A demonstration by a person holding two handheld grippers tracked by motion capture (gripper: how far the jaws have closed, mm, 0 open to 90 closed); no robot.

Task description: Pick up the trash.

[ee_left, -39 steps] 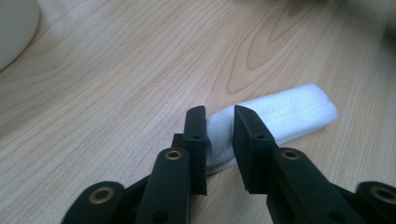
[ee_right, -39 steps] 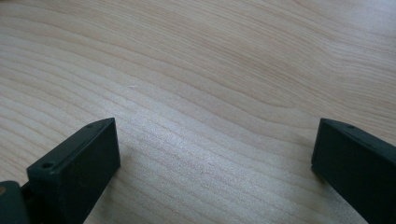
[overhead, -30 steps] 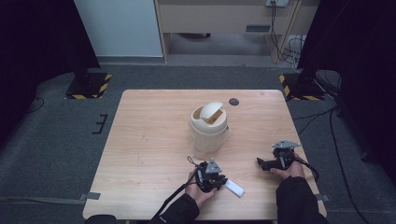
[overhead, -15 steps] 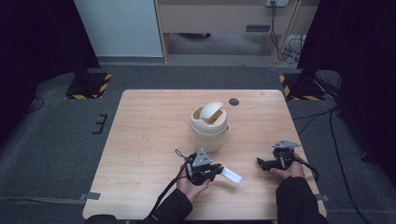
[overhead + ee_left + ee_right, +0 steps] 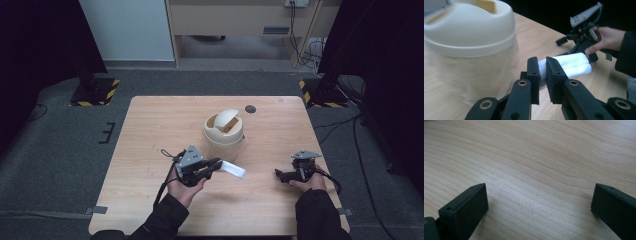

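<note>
While the white folded wad [image 5: 570, 65], which looks like a rolled tissue or cloth, is pinched at one end between the jaws of the left gripper [image 5: 542, 75], most of it sticks out past the tips, unsupported. In the high view the wad [image 5: 233, 169] sits just in front of the cream swing-lid bin [image 5: 224, 131], near its base and well below the lid opening. The left gripper [image 5: 216, 164] is clamped on it, held low in the person's left hand [image 5: 186, 187].

The likely job is dropping the wad through the tan opening [image 5: 229, 126] in the domed lid [image 5: 466, 23]. Judging from here, the grip is narrow and on soft material, so the wad could slide or unfold as it is lifted. The free end could also catch the lid rim and bend aside instead of going in, and a push against the light bin might tip or shove it across the wooden table [image 5: 150, 135].

The right gripper [image 5: 287, 175] rests on the table, well apart, its jaws spread wide over bare wood [image 5: 536, 170] and holding nothing.
</note>
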